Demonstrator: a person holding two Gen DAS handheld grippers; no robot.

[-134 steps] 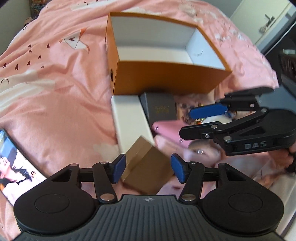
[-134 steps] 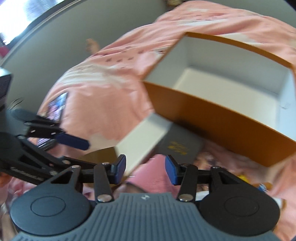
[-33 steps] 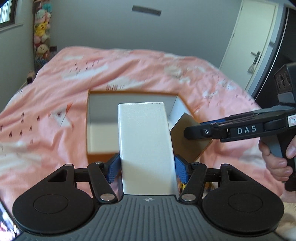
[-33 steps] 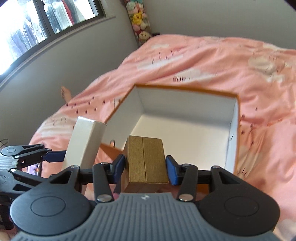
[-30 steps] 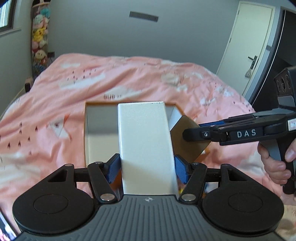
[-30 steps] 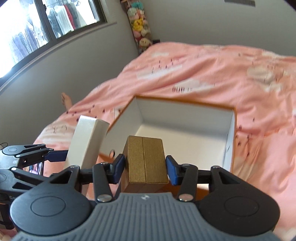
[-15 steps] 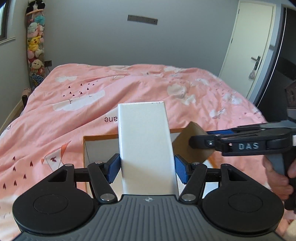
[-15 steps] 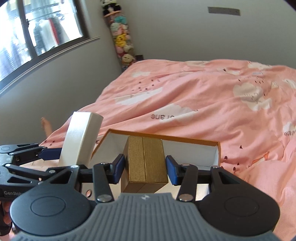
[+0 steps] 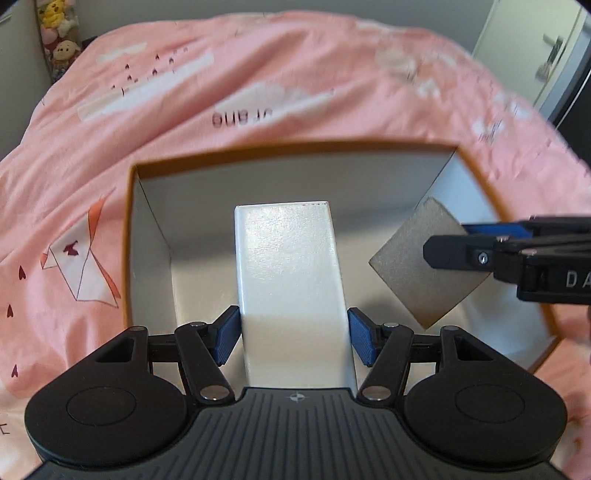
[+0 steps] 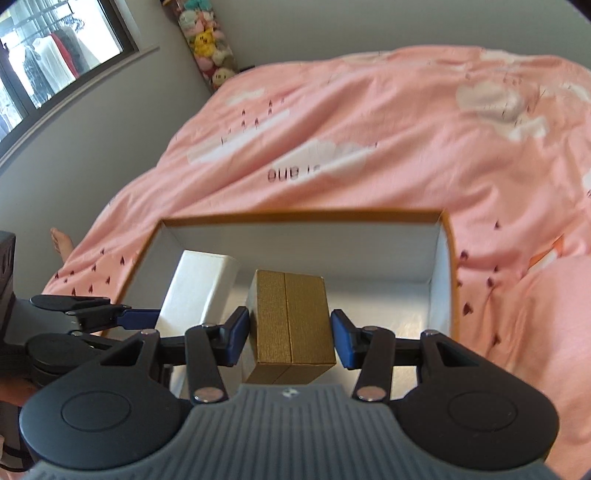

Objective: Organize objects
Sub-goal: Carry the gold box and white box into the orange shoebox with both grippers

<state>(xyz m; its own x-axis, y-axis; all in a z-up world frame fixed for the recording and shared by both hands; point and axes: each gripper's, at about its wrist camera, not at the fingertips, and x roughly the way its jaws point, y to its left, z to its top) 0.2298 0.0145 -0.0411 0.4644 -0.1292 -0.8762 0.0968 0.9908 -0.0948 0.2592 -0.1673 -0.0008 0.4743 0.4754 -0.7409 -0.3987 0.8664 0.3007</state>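
Observation:
A large open orange box with a white inside lies on the pink bed; it also shows in the right wrist view. My left gripper is shut on a tall white box and holds it over the orange box's inside. My right gripper is shut on a small gold box, also held over the orange box's inside, to the right of the white box. In the left wrist view the gold box hangs tilted from the right gripper's fingers.
The pink duvet with white clouds spreads around the orange box. Plush toys hang in the far corner by a window. A door stands at the right. A bare foot shows at the bed's left edge.
Both grippers have tipped downward and come in over the orange box, which now fills the middle of both views. Each box stays gripped.

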